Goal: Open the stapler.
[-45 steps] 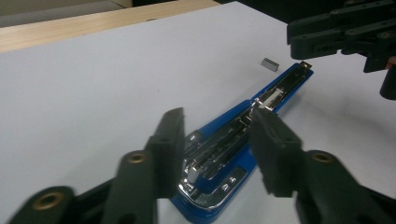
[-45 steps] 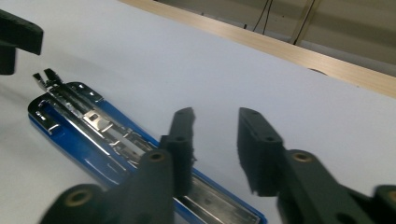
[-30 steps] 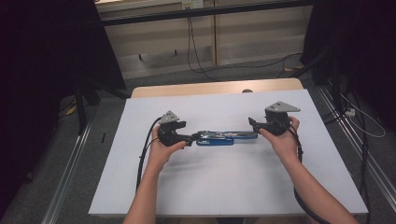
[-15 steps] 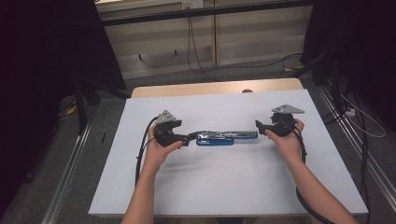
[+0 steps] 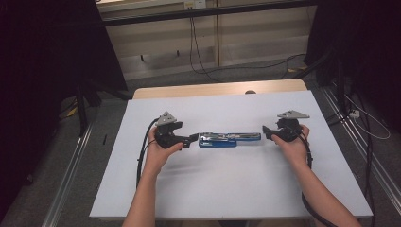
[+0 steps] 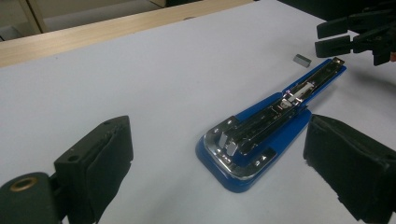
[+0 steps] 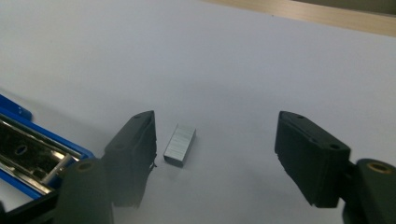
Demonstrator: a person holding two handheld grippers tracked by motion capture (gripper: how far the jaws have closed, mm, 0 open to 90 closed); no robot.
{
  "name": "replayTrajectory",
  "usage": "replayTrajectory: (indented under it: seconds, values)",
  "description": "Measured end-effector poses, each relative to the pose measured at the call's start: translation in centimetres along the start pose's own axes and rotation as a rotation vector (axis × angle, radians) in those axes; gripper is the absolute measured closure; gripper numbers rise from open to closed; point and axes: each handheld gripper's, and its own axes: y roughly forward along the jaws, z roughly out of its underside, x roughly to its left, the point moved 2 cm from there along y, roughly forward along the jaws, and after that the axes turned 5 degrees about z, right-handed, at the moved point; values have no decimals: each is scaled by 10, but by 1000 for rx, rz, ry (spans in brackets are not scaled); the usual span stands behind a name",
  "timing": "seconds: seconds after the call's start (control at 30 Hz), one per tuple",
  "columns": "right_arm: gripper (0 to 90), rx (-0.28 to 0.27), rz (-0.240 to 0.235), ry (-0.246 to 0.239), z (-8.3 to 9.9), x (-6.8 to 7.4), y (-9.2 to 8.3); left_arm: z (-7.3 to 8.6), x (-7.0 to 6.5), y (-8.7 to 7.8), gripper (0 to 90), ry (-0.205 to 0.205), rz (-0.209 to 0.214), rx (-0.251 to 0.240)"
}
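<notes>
A white-topped table (image 5: 227,189) stands on grey floor (image 5: 61,170) (cables trailing), dark surroundings.

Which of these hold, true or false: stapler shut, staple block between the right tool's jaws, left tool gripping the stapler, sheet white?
1. The stapler lies shut. False: it lies opened out, its metal channel exposed.
2. A small block of staples lies on the sheet between the right tool's jaws. True; the pads do not press on it.
3. The left tool grips the stapler. False: its jaws stand wide, clear of it.
4. The table sheet is white. True.
</notes>
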Motion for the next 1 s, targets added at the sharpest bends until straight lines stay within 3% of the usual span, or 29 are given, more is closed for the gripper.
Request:
replayTrajectory:
  seconds: [0.63,1.0]
  values:
    - [630,58,-53,-19,2,10,10,1,2,-1,84,-3,-10,-2]
    - [725,103,-61,-14,0,14,15,1,3,-2,84,-3,-13,3]
